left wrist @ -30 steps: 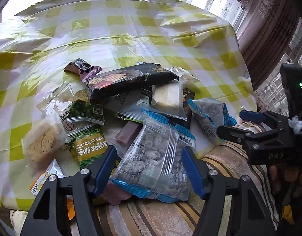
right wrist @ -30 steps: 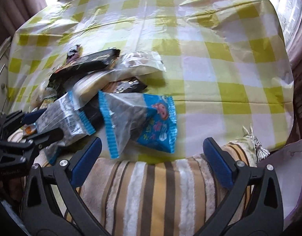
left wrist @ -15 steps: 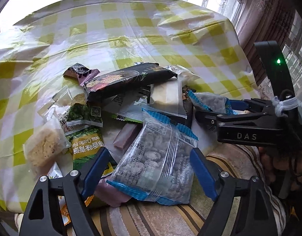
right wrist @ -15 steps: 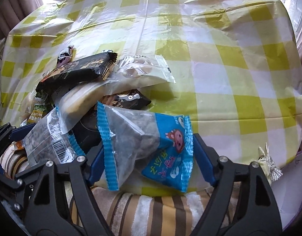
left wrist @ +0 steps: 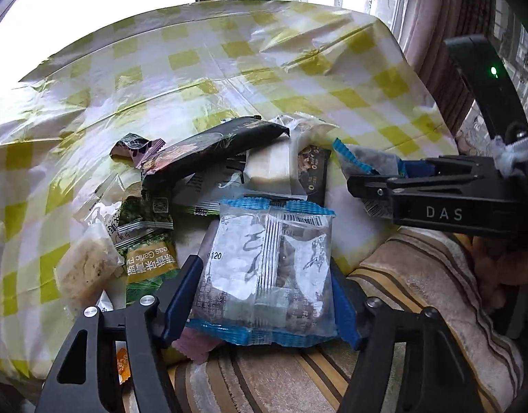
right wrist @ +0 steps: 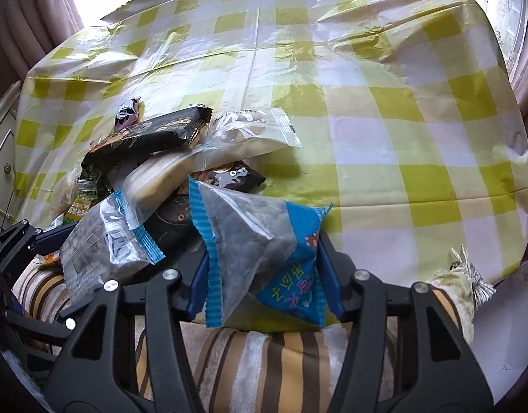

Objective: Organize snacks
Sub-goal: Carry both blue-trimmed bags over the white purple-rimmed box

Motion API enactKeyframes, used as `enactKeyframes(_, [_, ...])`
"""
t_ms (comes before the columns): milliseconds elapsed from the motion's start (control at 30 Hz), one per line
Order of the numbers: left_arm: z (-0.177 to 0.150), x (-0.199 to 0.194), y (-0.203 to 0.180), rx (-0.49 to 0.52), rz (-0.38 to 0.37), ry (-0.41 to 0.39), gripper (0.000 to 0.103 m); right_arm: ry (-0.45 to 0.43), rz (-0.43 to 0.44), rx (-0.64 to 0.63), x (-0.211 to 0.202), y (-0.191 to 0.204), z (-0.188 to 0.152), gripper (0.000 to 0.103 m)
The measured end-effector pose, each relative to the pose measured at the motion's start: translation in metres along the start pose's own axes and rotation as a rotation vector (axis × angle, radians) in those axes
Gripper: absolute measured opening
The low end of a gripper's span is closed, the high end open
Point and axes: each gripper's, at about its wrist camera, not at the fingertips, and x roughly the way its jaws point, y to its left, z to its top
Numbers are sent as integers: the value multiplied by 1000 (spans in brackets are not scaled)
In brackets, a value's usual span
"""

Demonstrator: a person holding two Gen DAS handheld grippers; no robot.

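Note:
A heap of wrapped snacks lies on the near part of the yellow-checked tablecloth [right wrist: 367, 103]. My left gripper [left wrist: 264, 275] has its jaws closing on a clear packet with blue ends [left wrist: 267, 261], and both blue pads press its sides so the film buckles. My right gripper [right wrist: 262, 258] is also closing, its pads squeezing a blue cartoon packet [right wrist: 288, 275] with a dark clear half. In the left wrist view the right gripper [left wrist: 377, 186] shows side-on at the right of the heap. The left gripper [right wrist: 23, 237] sits at the left edge of the right wrist view.
In the heap are a long black bar [left wrist: 212, 148], a green garlic-pea packet [left wrist: 150, 261], a pale cracker packet [left wrist: 86, 268], a white cake packet [left wrist: 269, 165] and a clear biscuit packet [right wrist: 250, 127]. A striped cloth [right wrist: 264, 361] covers the near edge. Curtains [left wrist: 446, 34] hang at the right.
The right gripper came forward around the blue cartoon packet and narrowed onto it. The left jaws widened briefly, then closed back on the clear packet, which now looks crumpled.

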Motion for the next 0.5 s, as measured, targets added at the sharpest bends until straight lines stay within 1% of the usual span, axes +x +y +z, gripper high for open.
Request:
enactKeyframes(267, [-2,-22,-1,-25,-37,-89,67,-62,17,36,-25,-7,-10,57])
enactKeyframes(367, [-6,-36,-7,-29,-66,-125,67,-79,30,51,-36,-12,-15,56])
enactKeyframes(500, [-8,-49,-19,-22,-82,-163,67,-106,54,62,-53,-19,-22,54])
